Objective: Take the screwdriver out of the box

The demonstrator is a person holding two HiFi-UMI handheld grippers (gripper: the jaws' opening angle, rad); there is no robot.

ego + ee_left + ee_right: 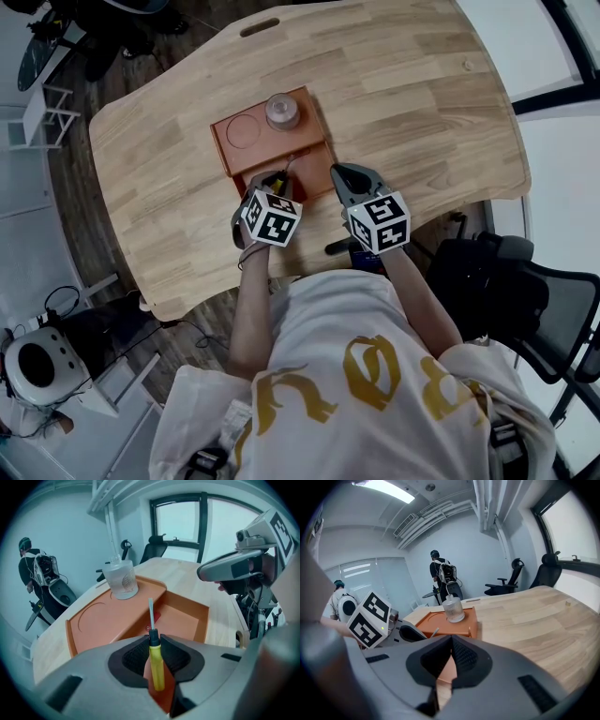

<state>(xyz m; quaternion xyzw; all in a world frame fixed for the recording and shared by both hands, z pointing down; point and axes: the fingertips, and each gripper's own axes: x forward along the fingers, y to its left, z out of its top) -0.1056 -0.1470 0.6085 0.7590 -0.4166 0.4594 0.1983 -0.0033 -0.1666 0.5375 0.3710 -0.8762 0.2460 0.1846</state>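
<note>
- Pale wooden table (422,112) with a rounded edge fills the middle of the room; office chairs and a large window stand behind it.
- An orange box (225,141) lies on the table, with a shallow raised half that has a round recess and a deeper compartment on the person's side.
- A clear glass jar (282,111) stands upright on the raised half.
- The left gripper (153,641) has its dark pads clamped on the screwdriver (157,665), gripping it at the top of the yellow handle.
- The metal shaft points away along the jaws, over the deep compartment.
- The right gripper (451,641) is just beside the left, over the near right corner of the box; its jaw tips are pressed together with nothing between them.
- Two people wearing equipment stand far back in the room.
</note>
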